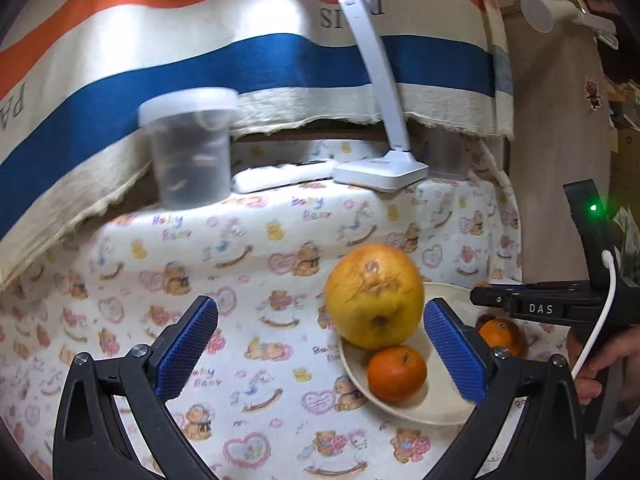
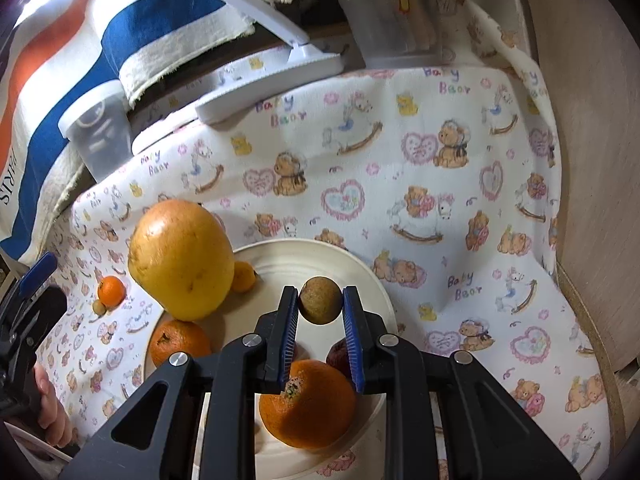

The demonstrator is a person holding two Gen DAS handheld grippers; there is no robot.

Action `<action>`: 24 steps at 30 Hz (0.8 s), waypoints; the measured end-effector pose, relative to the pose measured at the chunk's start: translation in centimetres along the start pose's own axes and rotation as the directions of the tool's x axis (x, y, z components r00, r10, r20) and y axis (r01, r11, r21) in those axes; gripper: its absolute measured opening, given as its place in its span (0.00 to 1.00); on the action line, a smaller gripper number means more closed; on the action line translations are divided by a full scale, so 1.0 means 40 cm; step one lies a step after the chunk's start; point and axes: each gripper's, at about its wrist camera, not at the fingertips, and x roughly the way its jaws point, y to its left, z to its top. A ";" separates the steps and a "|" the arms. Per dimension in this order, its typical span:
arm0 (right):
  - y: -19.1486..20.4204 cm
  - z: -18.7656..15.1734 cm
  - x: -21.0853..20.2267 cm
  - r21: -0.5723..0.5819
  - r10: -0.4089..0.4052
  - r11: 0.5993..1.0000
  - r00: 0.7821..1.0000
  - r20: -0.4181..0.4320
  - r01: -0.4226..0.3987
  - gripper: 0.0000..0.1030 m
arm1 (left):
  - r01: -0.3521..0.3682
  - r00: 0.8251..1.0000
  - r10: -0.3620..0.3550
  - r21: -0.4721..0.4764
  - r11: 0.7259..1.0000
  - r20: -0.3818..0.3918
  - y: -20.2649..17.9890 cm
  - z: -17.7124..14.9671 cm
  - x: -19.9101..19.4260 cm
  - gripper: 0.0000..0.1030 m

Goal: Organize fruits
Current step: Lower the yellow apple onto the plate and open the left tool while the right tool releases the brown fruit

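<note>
My right gripper (image 2: 320, 306) is clamping a small brown round fruit (image 2: 320, 300) between its blue pads, holding it above the cream plate (image 2: 360, 268); on that plate a big yellow grapefruit (image 2: 182, 258) is sitting at ten o'clock, a tiny yellow citrus (image 2: 243, 276) touching its right side, a tangerine (image 2: 180, 342) at eight o'clock, a large orange (image 2: 308, 404) at six o'clock under my fingers, and a dark red fruit (image 2: 338, 356) partly hiding behind the right pad; off the plate at nine o'clock, on the bear-print cloth (image 2: 440, 200), a small tangerine (image 2: 111, 291) is lying beside a little brown fruit (image 2: 99, 307); my left gripper (image 1: 320, 354) is hanging wide open, holding nothing, the plate (image 1: 404, 404) lying at three o'clock from it
</note>
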 end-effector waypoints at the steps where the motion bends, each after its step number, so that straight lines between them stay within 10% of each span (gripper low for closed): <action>1: 0.001 -0.001 0.002 -0.001 0.000 1.000 1.000 -0.003 0.000 0.23 | 0.004 1.000 -0.004 -0.006 1.000 -0.006 0.001 -0.001 0.003 0.99; 15: -0.007 -0.004 0.001 0.011 -0.021 1.000 1.000 0.009 0.021 0.23 | -0.049 0.999 0.049 -0.010 0.999 0.017 -0.005 -0.020 -0.014 0.99; 19: -0.004 -0.005 -0.019 0.016 -0.056 0.998 0.997 0.053 0.055 0.79 | -0.040 0.999 0.041 -0.036 0.999 0.008 0.008 -0.022 -0.009 0.99; 24: -0.001 0.001 -0.061 0.017 -0.087 0.996 0.986 0.144 0.085 0.82 | -0.054 0.998 0.056 -0.067 0.996 0.019 0.022 -0.024 -0.015 0.99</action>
